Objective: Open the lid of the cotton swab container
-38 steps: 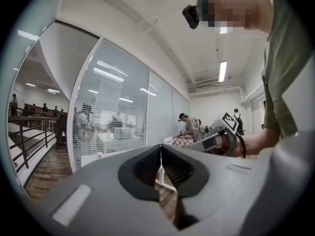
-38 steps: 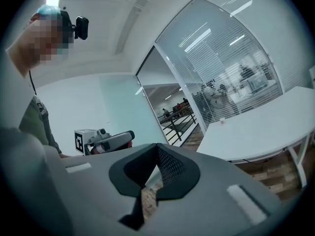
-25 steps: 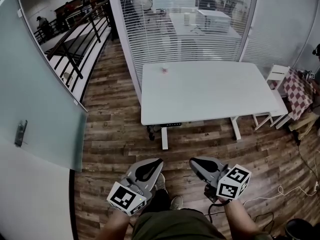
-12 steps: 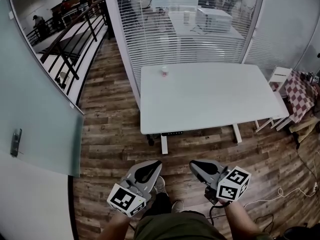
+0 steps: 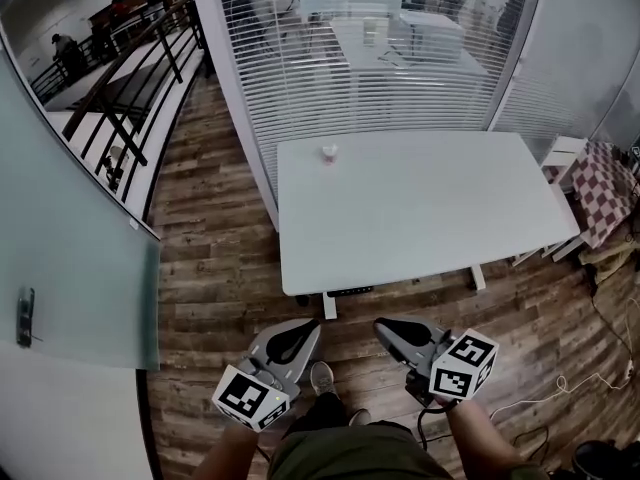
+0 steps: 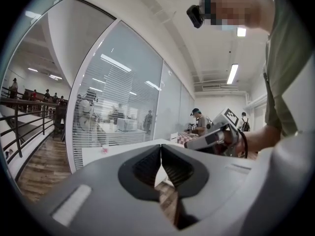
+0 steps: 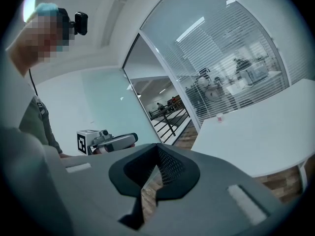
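Far off, the cotton swab container (image 5: pixel 328 153) stands near the table's (image 5: pixel 430 218) far left corner, well apart from both grippers. It is a tiny pale tub with a pinkish tint, too small to show its lid. Over the wooden floor (image 5: pixel 215 268), the left gripper (image 5: pixel 316 322) has its jaws pressed together on nothing; the right gripper (image 5: pixel 379 323) beside it is likewise closed and empty

Olive-green short-sleeved shirt (image 6: pixel 288 58), pale sneaker (image 5: pixel 322 376) — grey left gripper (image 5: pixel 316 322), grey right gripper (image 5: pixel 379 323), each with black-white marker cube (image 5: pixel 465 365)
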